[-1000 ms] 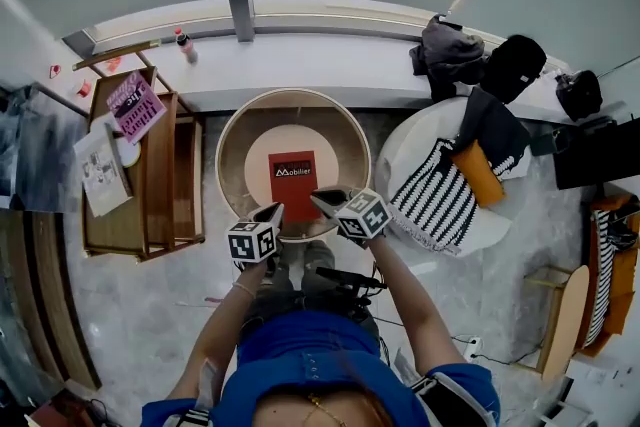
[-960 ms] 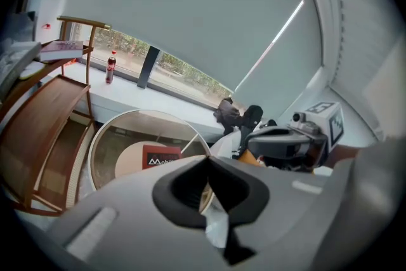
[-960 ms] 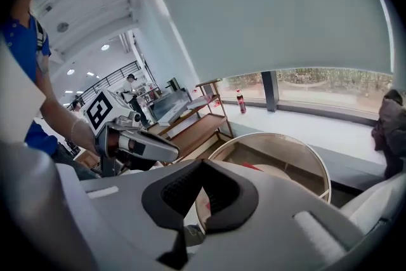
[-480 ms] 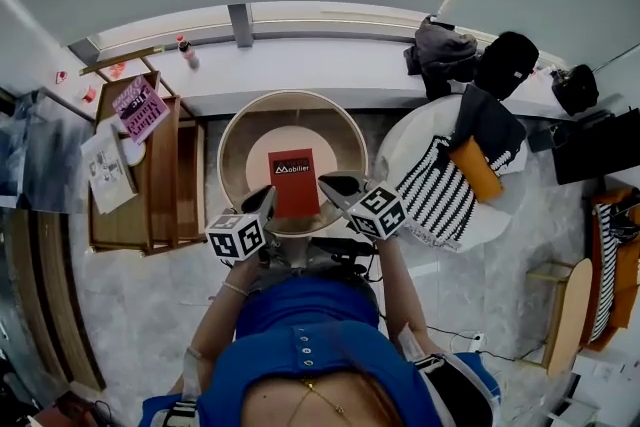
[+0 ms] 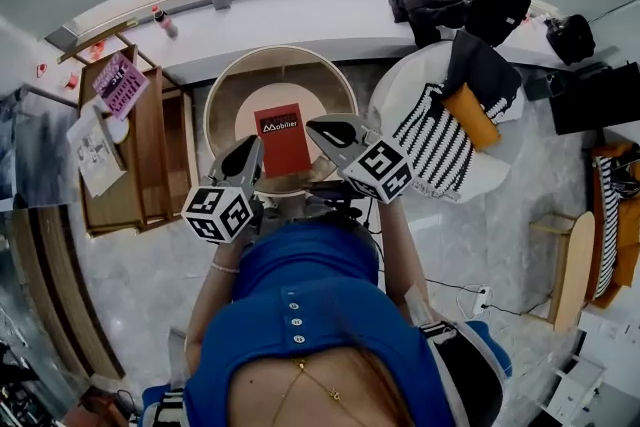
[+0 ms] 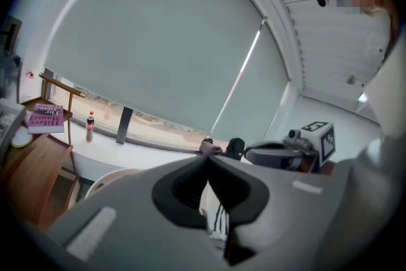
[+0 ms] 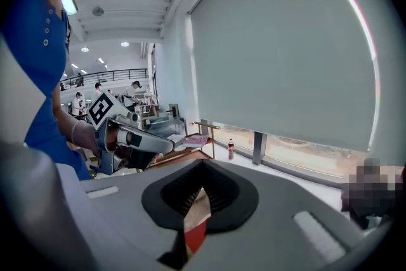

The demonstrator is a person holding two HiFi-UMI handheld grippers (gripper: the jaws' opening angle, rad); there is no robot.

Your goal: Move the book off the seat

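Two tongs show in the head view, one at each side of the red book (image 5: 282,137). The book lies flat on the cushion of the round seat (image 5: 232,115), at upper centre of the frame. The left tongs (image 5: 248,155) sit at the book's left edge and the right tongs (image 5: 325,128) at its right edge. This view does not settle whether either one touches the cover.

Left gripper view: the jaws are pressed together with nothing between them. A striped cloth (image 6: 220,221) shows through the slot below the tips, and a bottle (image 6: 89,126) stands at the left of the frame. The book and the seat cushion do not appear here.

Right gripper view: the jaws are pressed together and hold nothing. A sliver of the red cover shows through the gap beyond them. The left tongs and their marker cube appear at the left of this frame.
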